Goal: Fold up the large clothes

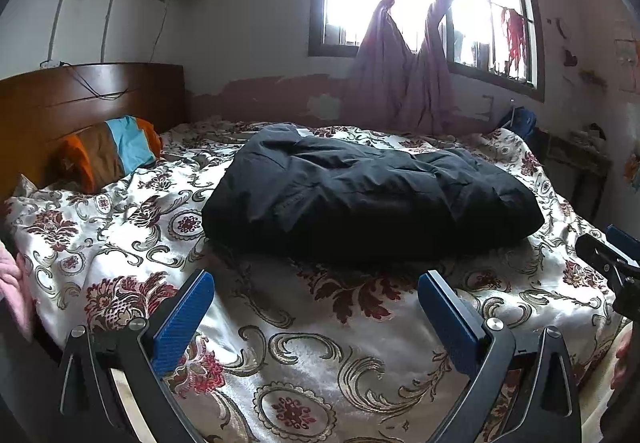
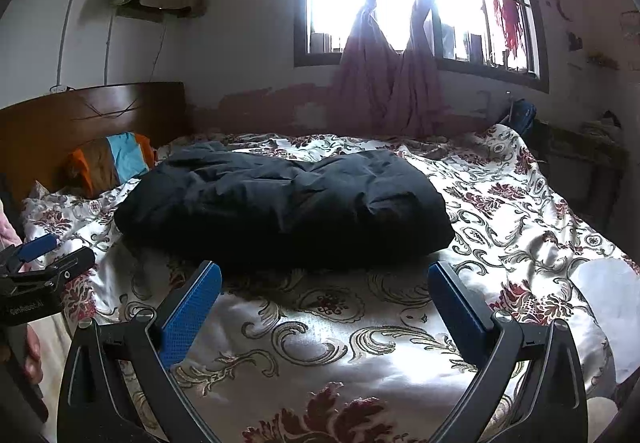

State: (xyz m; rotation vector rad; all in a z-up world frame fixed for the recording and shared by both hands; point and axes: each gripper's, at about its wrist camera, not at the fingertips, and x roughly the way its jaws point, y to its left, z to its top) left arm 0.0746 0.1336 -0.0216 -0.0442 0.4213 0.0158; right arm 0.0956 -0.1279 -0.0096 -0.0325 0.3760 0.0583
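Observation:
A large dark navy padded garment (image 1: 372,199) lies in a folded, puffy bundle in the middle of the bed; it also shows in the right wrist view (image 2: 280,207). My left gripper (image 1: 316,279) is open and empty, held over the bedspread just short of the garment's near edge. My right gripper (image 2: 325,271) is open and empty, also just short of the near edge. The right gripper's tip (image 1: 608,251) shows at the right edge of the left wrist view. The left gripper (image 2: 52,255) shows at the left edge of the right wrist view.
The bed has a cream floral bedspread (image 1: 304,355) and a wooden headboard (image 1: 80,95) at the left. A striped orange, brown and blue pillow (image 1: 112,151) lies by the headboard. A window with knotted pink curtains (image 1: 404,55) is behind. A dark side table (image 2: 580,159) stands far right.

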